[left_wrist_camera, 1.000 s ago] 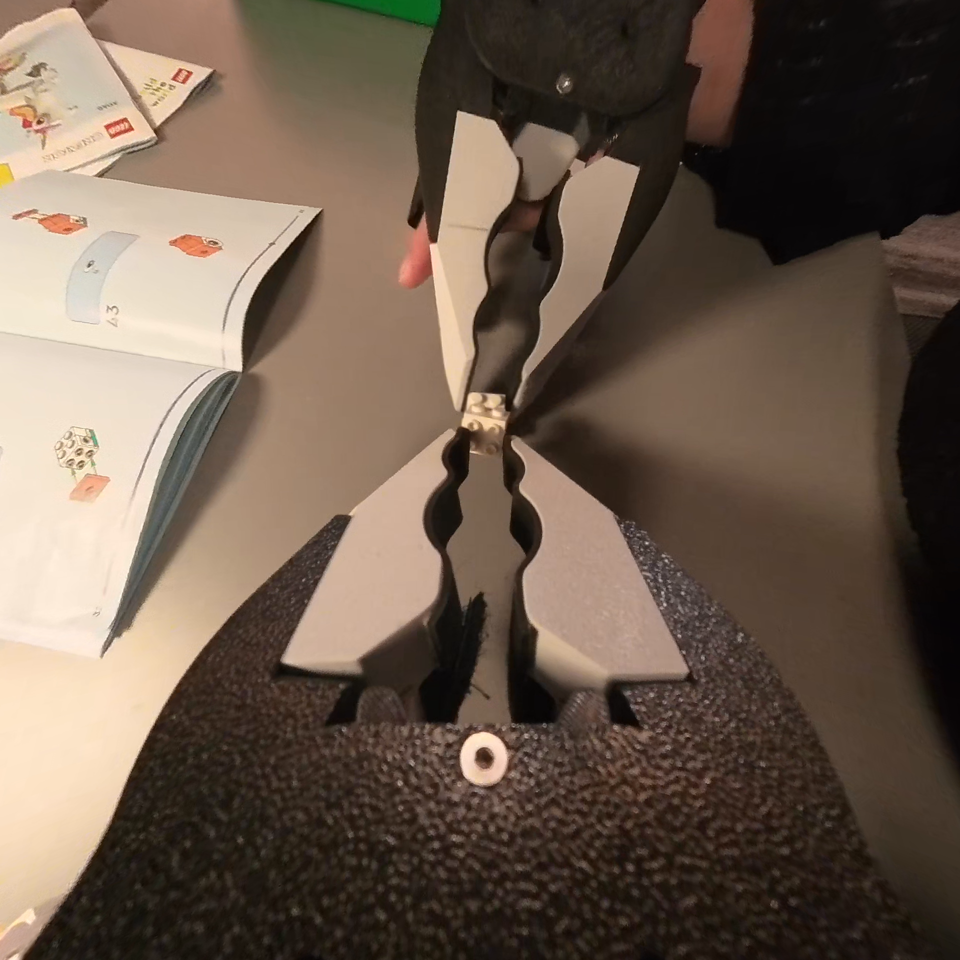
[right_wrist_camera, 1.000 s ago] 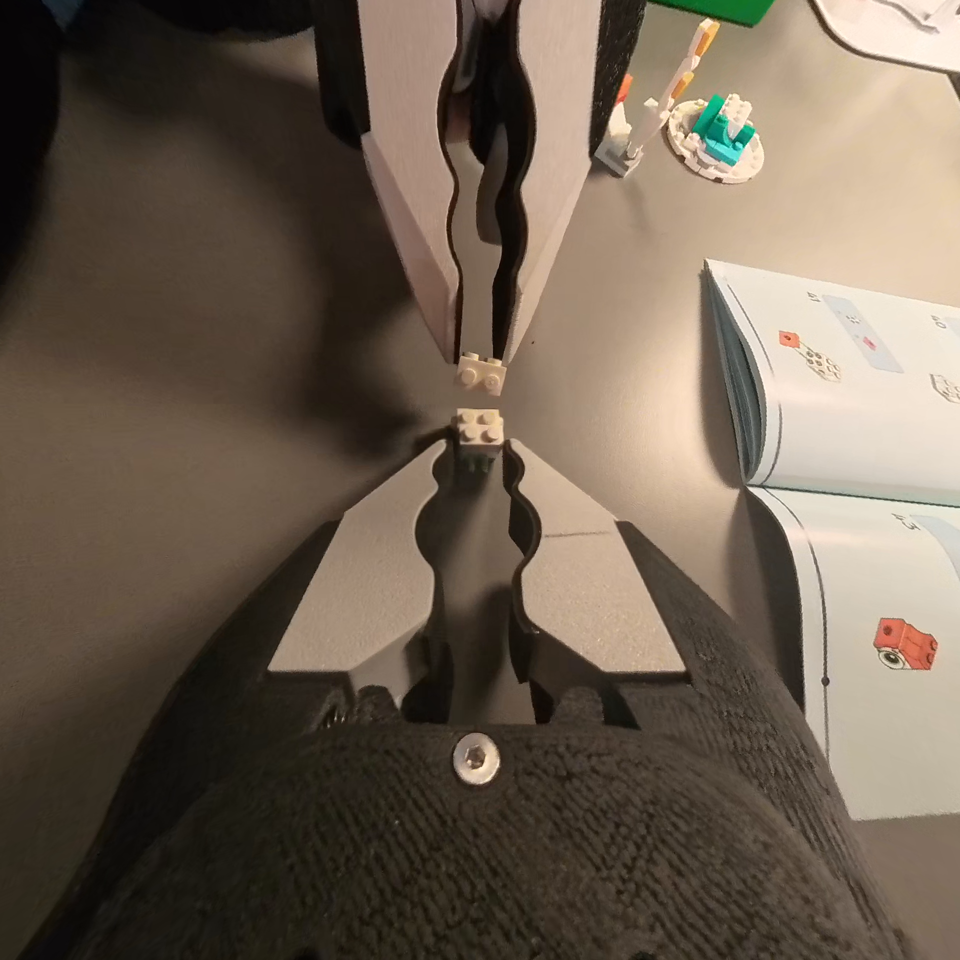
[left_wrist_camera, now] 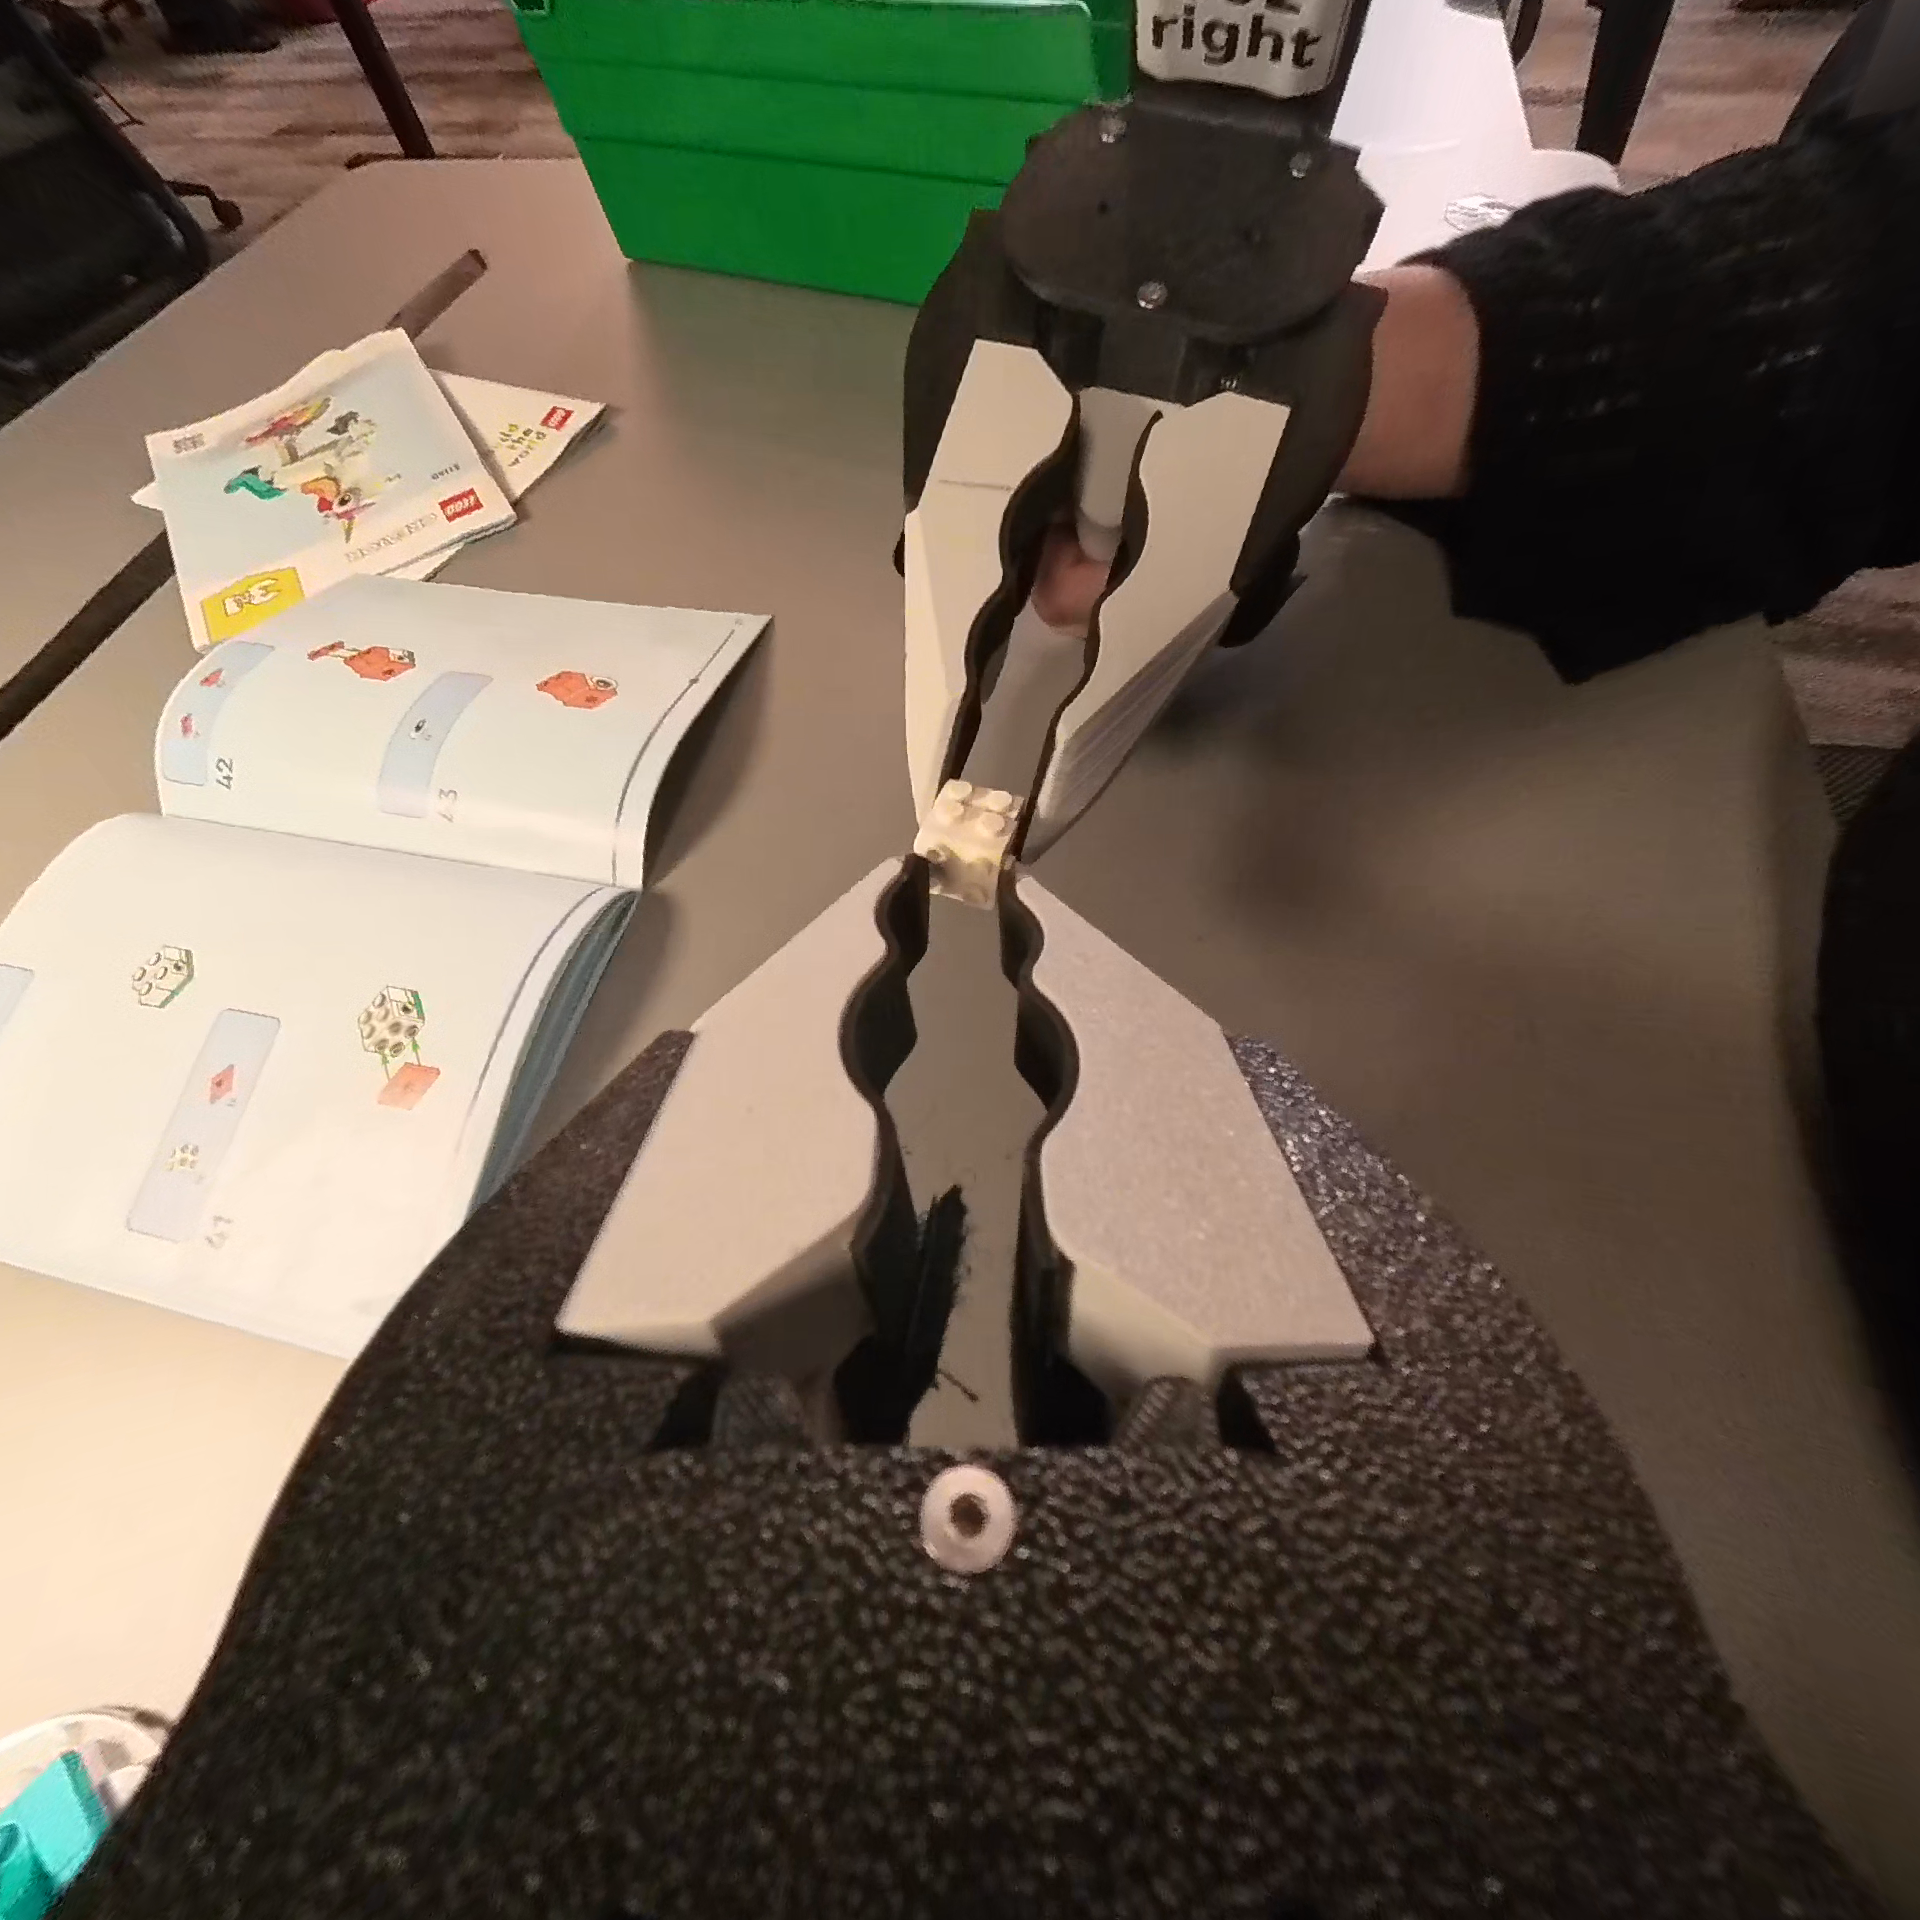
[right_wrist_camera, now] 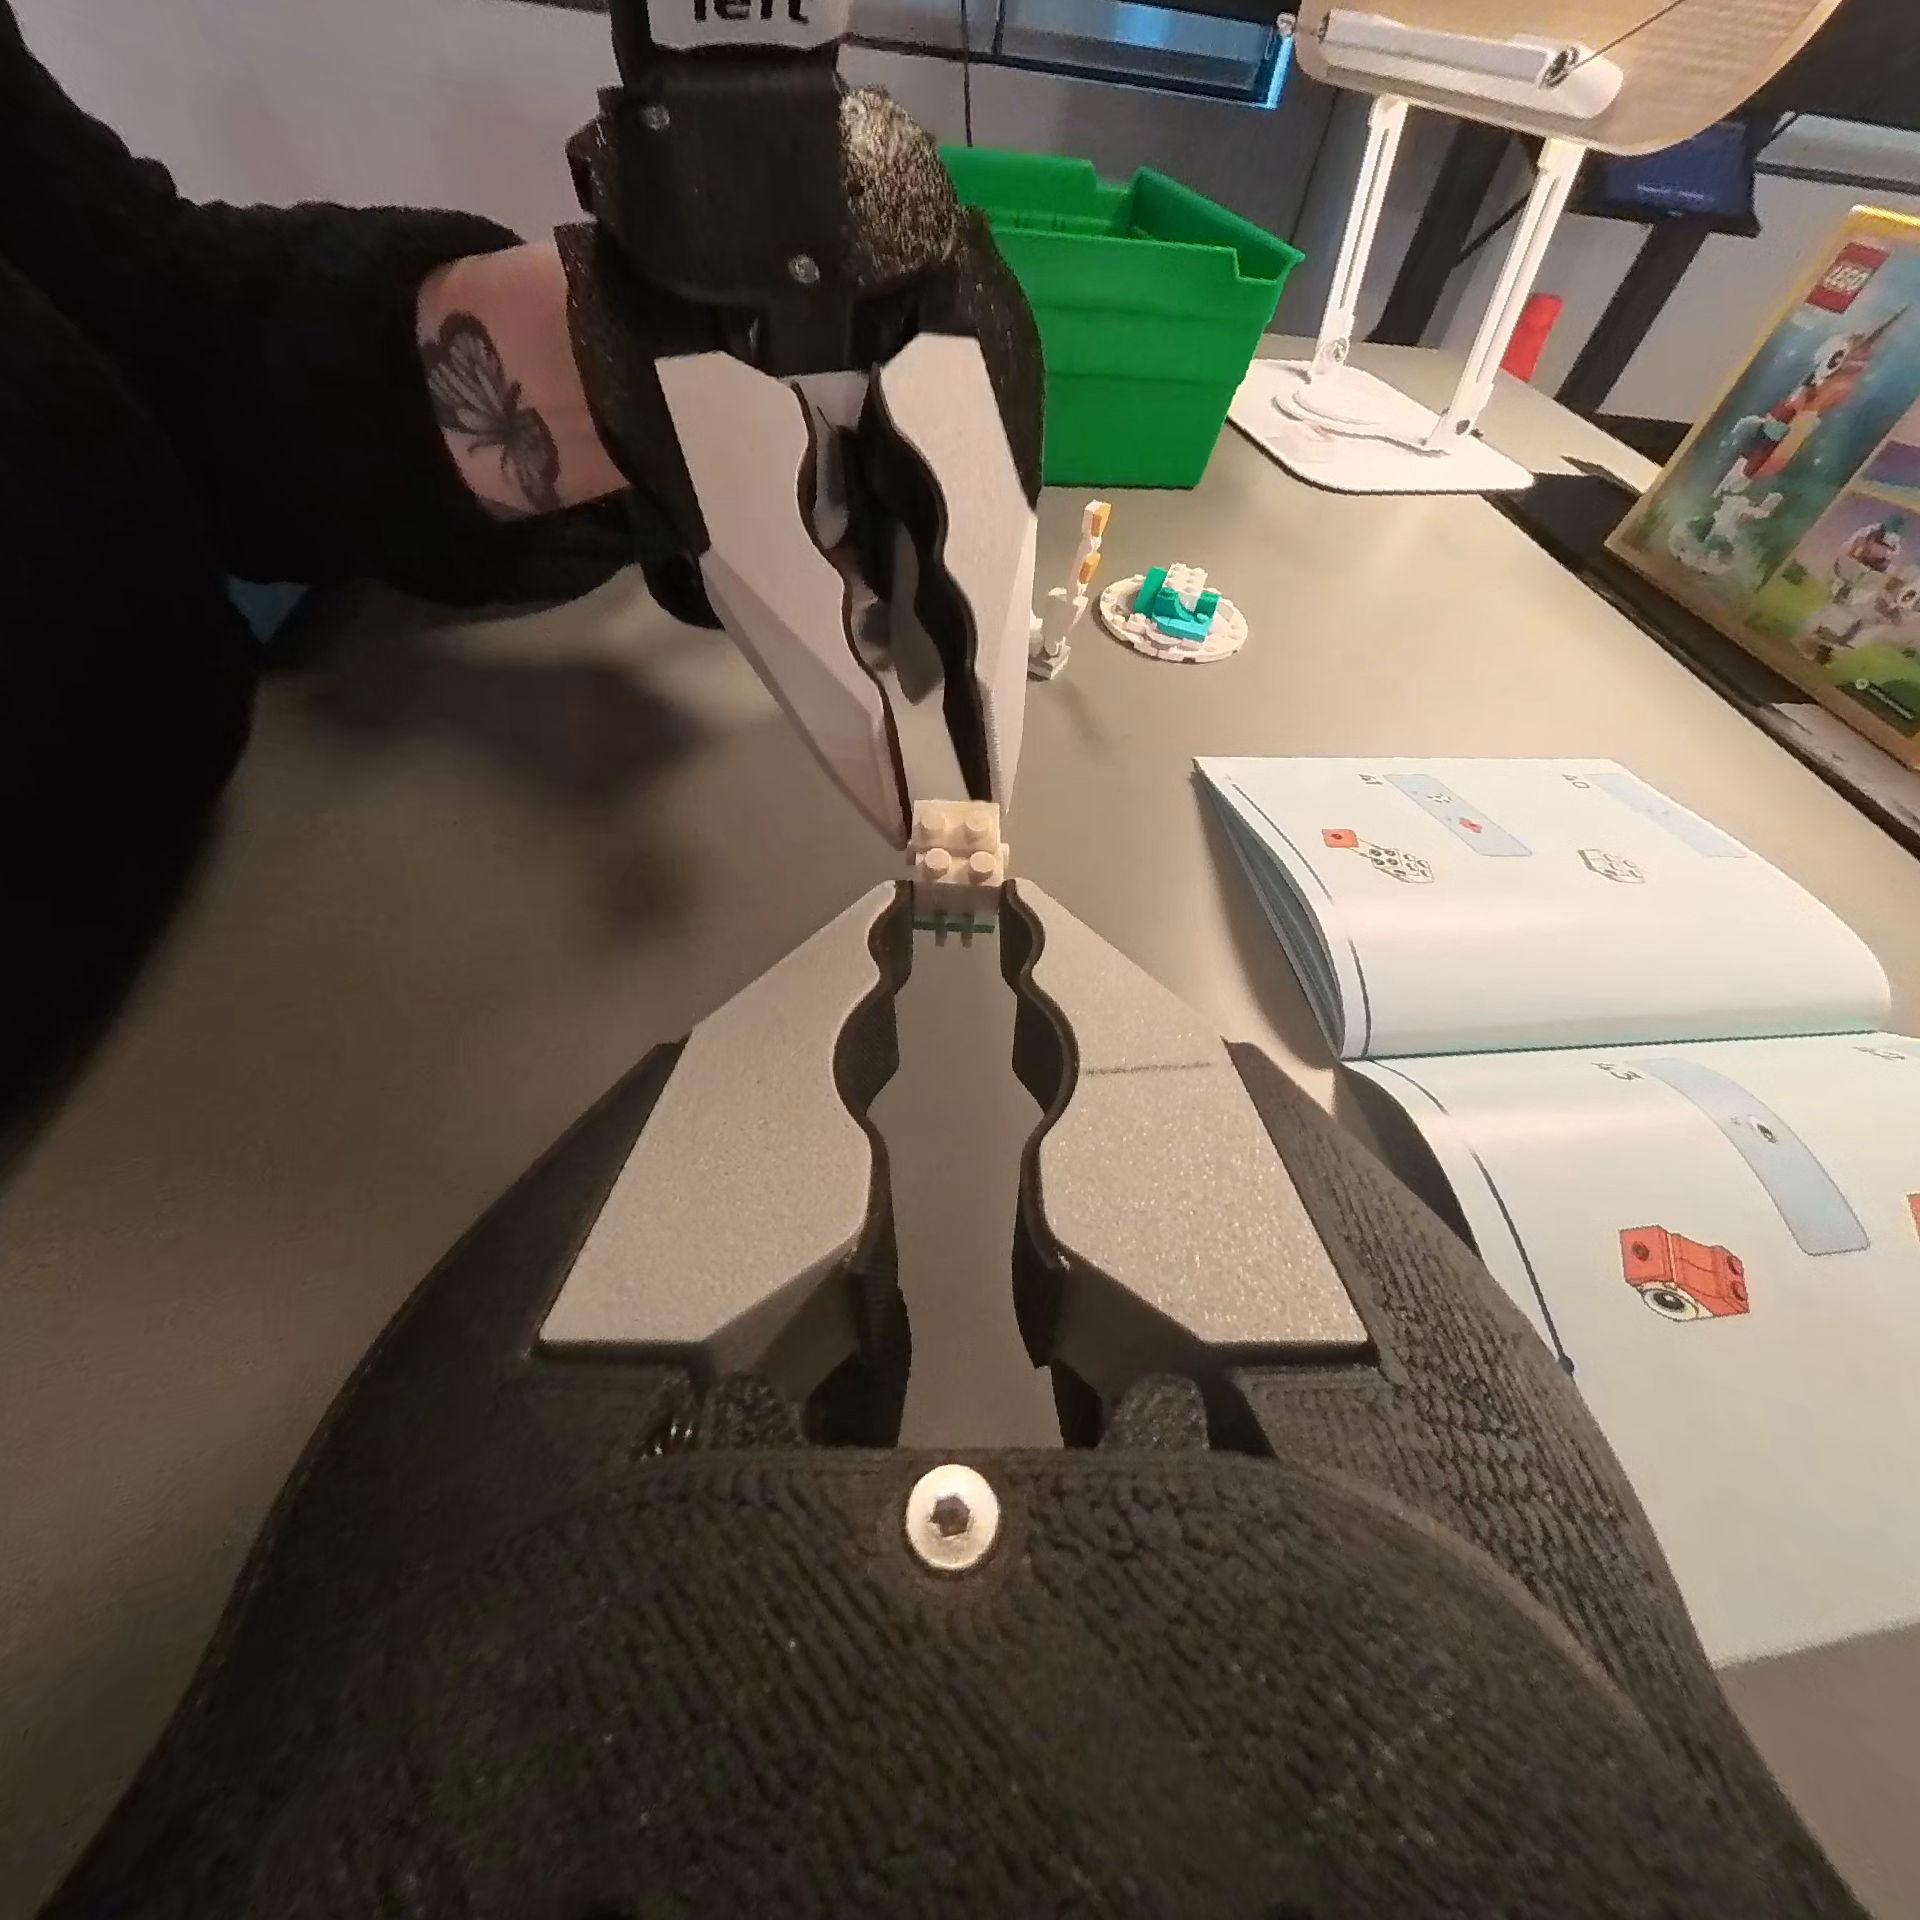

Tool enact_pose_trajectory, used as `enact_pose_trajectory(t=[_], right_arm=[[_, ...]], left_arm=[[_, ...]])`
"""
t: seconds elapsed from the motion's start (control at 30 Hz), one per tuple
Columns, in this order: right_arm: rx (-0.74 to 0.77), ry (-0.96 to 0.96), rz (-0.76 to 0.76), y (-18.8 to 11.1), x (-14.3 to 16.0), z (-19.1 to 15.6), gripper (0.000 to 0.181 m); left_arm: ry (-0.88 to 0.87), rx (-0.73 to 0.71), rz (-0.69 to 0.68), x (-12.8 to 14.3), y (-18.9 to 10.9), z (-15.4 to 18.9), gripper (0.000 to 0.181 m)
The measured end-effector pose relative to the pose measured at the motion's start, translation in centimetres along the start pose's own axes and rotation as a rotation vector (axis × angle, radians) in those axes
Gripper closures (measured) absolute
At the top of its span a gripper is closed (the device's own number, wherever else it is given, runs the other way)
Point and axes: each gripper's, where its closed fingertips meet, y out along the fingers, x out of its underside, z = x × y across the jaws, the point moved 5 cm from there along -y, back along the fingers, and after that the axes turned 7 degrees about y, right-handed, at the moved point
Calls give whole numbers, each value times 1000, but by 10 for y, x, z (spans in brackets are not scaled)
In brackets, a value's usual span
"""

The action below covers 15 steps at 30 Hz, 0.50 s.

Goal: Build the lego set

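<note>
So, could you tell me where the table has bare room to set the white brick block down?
Bare grey table lies beside the meeting grippers, on the side away from the open booklet. A smaller patch sits between the booklet and the round white model. It is crowded toward the green bin, the model, the white stand and the box.

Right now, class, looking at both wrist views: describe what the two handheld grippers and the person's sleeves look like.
Each gripper, left gripper and right gripper, has two pale grey fingers with dark wavy inner edges, set in a black textured body with a central screw. Each carries a white label up top. Both arms wear black knitted sleeves.
</note>
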Motion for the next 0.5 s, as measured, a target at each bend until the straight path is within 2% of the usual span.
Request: enact_pose_trajectory(t=[0.17, 0.23, 0.5], right_arm=[[0, 12, 13, -1, -1, 1, 167], [0, 18, 15, -1, -1, 2, 167], [-4, 34, 23, -2, -1, 3, 167]], left_arm=[[-2, -12, 5, -2, 0, -1, 167], [-3, 8, 17, -4, 0, 2, 159], [3, -6, 23, -5, 1, 2, 158]])
